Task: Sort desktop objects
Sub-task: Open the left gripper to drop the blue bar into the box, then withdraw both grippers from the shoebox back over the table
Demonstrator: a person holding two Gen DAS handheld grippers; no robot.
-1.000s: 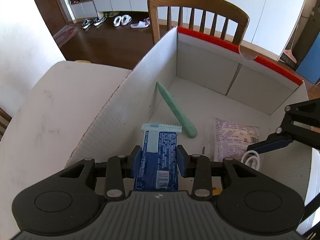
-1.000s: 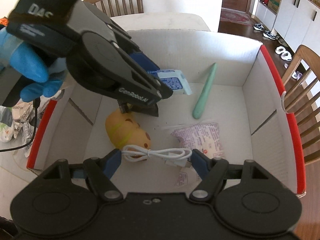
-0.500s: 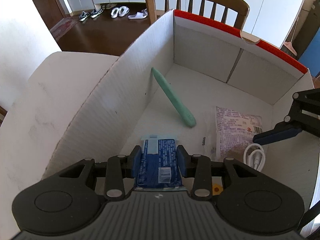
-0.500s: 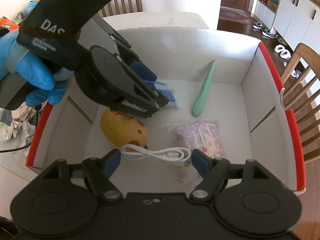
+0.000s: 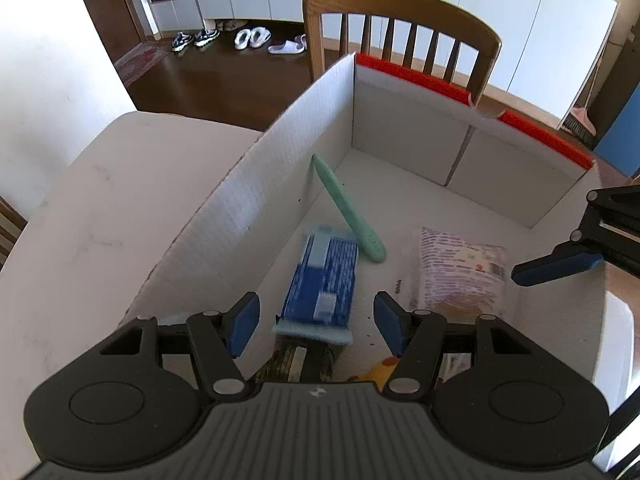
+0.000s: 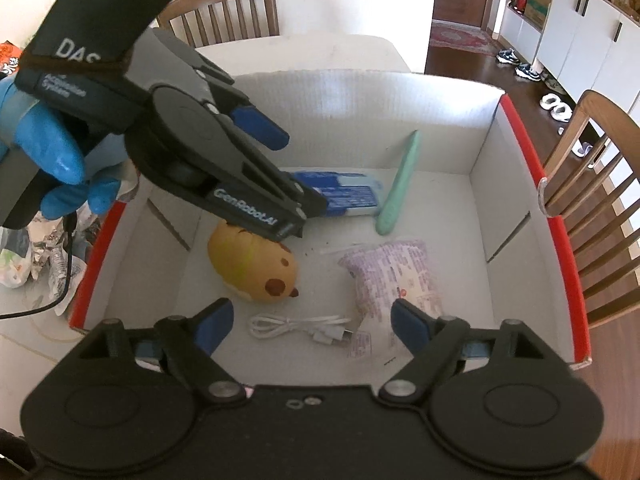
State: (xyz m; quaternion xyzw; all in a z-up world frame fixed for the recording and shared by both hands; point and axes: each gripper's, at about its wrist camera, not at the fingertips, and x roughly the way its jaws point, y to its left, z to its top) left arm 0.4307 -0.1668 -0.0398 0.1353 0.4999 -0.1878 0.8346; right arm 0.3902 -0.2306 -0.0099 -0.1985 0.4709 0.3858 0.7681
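Note:
A white cardboard box with red rims holds the sorted items. My left gripper is open above the box; a blue packet lies loose on the box floor below it, also seen in the right wrist view, beside a green pen-shaped case. My right gripper is open and empty over the near wall, above a coiled white cable. A yellow plush toy and a pink snack bag also lie in the box.
The box sits on a white table. Wooden chairs stand behind it and to the side. Crumpled wrappers and a black cord lie on the table left of the box.
My left gripper opened and let go of the blue packet, which dropped onto the box floor. My right gripper drew back a little from the cable.

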